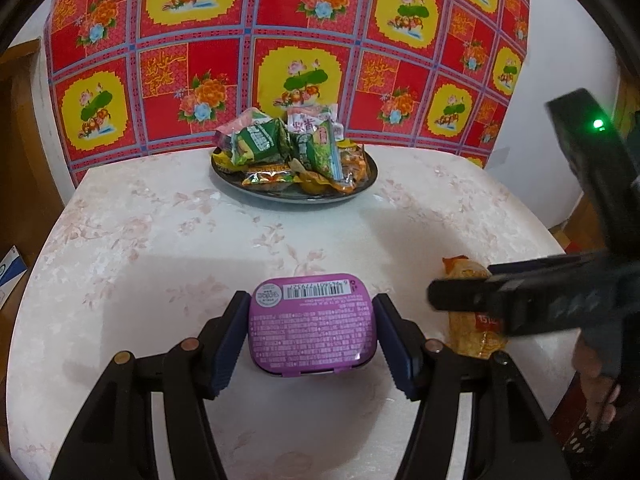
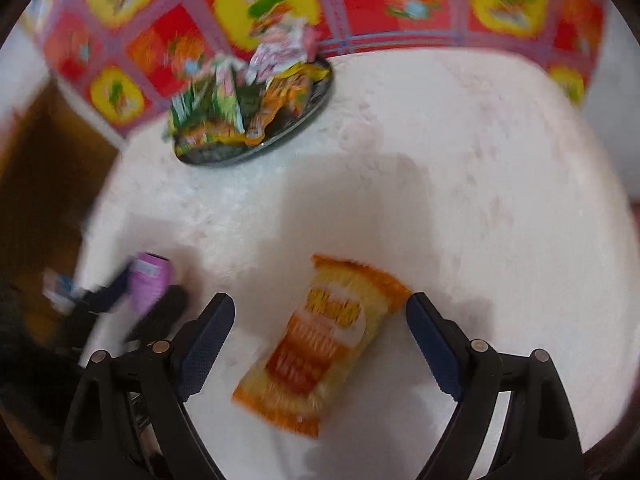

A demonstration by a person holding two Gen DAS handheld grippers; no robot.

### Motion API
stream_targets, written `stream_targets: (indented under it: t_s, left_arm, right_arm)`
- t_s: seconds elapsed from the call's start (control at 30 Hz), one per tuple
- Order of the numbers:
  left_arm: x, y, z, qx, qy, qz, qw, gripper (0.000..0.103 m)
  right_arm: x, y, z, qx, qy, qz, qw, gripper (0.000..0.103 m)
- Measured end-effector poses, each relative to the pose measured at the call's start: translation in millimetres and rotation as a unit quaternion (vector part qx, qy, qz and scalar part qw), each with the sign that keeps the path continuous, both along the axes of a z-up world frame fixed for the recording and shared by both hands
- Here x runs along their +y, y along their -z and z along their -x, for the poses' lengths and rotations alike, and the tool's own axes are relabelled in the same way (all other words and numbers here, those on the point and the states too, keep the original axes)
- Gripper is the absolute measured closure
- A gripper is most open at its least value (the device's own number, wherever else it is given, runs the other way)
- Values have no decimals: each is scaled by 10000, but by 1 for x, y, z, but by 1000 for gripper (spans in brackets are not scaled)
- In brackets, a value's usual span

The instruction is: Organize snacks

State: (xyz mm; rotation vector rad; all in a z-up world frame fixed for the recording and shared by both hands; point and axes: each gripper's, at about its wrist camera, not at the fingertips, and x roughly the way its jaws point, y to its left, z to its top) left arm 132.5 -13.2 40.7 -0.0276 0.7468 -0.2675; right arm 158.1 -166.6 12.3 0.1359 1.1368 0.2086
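The left gripper (image 1: 312, 336) grips a flat purple rounded-rectangle tin (image 1: 312, 322) by its long sides, ribbed blue pads (image 1: 230, 344) pressed against it, barcode label facing up, just above the glossy white table with a faint pink floral pattern (image 1: 160, 240). The right gripper (image 2: 320, 344) hangs spread wide over a crinkly orange-and-yellow foil snack packet (image 2: 320, 344) lying flat and slanted between its fingers, apparently touching neither, though this view is blurred. At the table's far edge, a dark round metal plate (image 1: 360, 190) holds a heap of shiny green, pink and orange wrapped snacks (image 1: 288, 152), before a red-and-yellow floral patterned cloth (image 1: 280, 40).
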Motion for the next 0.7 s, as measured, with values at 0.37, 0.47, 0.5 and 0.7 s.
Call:
stream_targets:
  t_s: [0.37, 0.47, 0.5, 0.7]
  left_arm:
    - [0, 1, 1, -6, 71, 0, 10000, 38]
    - [8, 3, -5, 176, -62, 174, 9997, 38]
    - [8, 3, -5, 193, -60, 187, 9996, 38]
    - [1, 2, -3, 168, 48, 38, 9998, 38]
  right_arm:
    - [-9, 0, 26, -767, -57, 602, 9952, 61]
    - [-13, -1, 31, -917, -347, 640, 9931, 63]
    - [-12, -2, 33, -982, -471, 733, 9913, 63]
    - [-12, 2, 45, -1094, -956, 1027, 9841, 56]
